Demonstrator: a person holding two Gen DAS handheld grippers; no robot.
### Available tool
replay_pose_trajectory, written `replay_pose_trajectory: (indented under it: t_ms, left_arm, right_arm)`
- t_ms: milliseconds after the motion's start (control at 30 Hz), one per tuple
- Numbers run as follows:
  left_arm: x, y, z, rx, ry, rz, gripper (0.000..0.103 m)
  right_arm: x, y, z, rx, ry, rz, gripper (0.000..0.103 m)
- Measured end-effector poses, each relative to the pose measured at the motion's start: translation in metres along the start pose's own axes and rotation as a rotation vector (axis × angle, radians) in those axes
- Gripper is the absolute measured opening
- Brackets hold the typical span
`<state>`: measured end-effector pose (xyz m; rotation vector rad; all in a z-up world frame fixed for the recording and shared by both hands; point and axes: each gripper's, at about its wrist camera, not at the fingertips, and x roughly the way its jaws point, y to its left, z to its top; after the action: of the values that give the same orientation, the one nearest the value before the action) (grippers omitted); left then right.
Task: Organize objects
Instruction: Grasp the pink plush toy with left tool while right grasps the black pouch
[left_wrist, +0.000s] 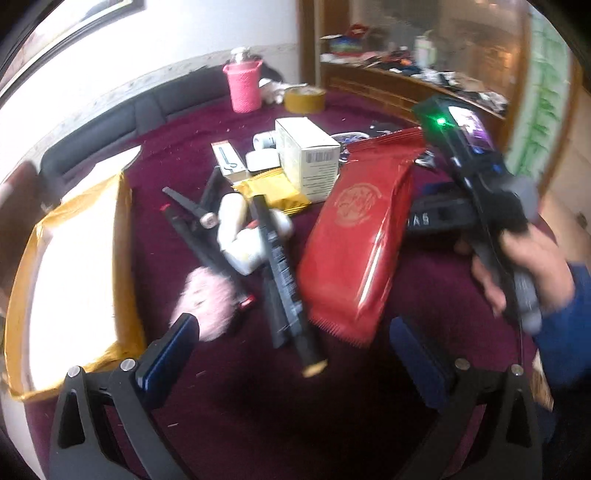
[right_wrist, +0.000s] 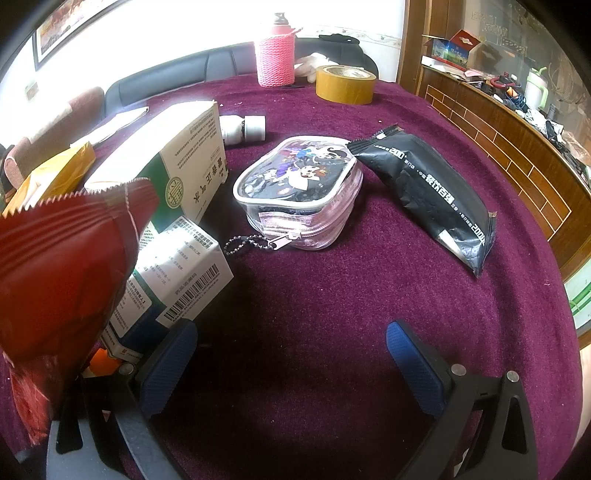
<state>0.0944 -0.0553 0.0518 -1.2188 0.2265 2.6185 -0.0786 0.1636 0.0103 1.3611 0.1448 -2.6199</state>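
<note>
— Two grippers, state?
— My left gripper (left_wrist: 291, 343) and right gripper (right_wrist: 291, 354): both wide, empty.
— Surface?
— Maroon tablecloth (right_wrist: 332, 295); red packet (left_wrist: 351, 236) beside boxes; wooden counter (right_wrist: 517, 147) right, sofa (right_wrist: 166, 77) behind.

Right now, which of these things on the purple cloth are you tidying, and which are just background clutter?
Likely part of the tidying:
red packet
black packet
cartoon zip pouch
medicine boxes
black marker

Probably just lying about:
pink knitted flask
tape roll
cluttered wooden counter
</note>
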Motion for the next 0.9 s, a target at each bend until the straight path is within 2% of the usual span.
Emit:
replay_pose_trajectory:
  t_ms: [100, 200, 267, 333, 433, 600, 667, 800, 867, 900]
  left_arm:
    - [-0.007, 0.026, -0.008, -0.005, 0.010, 0.022, 0.097]
    - [-0.002, 0.046, 0.000, -0.025, 0.016, -0.032, 0.086]
    - [0.010, 0.054, 0.006, -0.038, 0.045, -0.059, 0.061]
    - [0.024, 0.058, 0.010, -0.041, 0.084, -0.060, 0.057]
    - [0.042, 0.059, 0.018, -0.047, 0.119, -0.047, 0.057]
    - [0.055, 0.067, 0.024, -0.063, 0.121, -0.040, 0.055]
    - [0.057, 0.069, 0.025, -0.064, 0.114, -0.038, 0.054]
    - [0.060, 0.074, 0.027, -0.086, 0.097, -0.028, 0.048]
    - [0.057, 0.073, 0.025, -0.088, 0.093, -0.028, 0.034]
    - [0.056, 0.072, 0.023, -0.085, 0.097, -0.029, 0.032]
  right_arm:
    - [0.000, 0.000, 0.000, 0.000, 0.000, 0.000, 0.103]
    - [0.000, 0.000, 0.000, 0.000, 0.000, 0.000, 0.103]
    - [0.000, 0.000, 0.000, 0.000, 0.000, 0.001, 0.103]
    - [0.000, 0.000, 0.000, 0.001, 0.001, 0.003, 0.103]
    - [-0.006, -0.003, -0.002, 0.000, 0.015, 0.007, 0.103]
    - [-0.032, -0.027, -0.011, 0.040, 0.005, 0.059, 0.103]
    - [-0.044, -0.041, -0.016, 0.083, -0.008, 0.096, 0.103]
    - [-0.066, -0.059, -0.025, 0.172, -0.032, 0.278, 0.103]
    - [-0.073, -0.058, -0.027, 0.183, -0.030, 0.332, 0.103]
    - [-0.076, -0.061, -0.026, 0.199, -0.037, 0.365, 0.103]
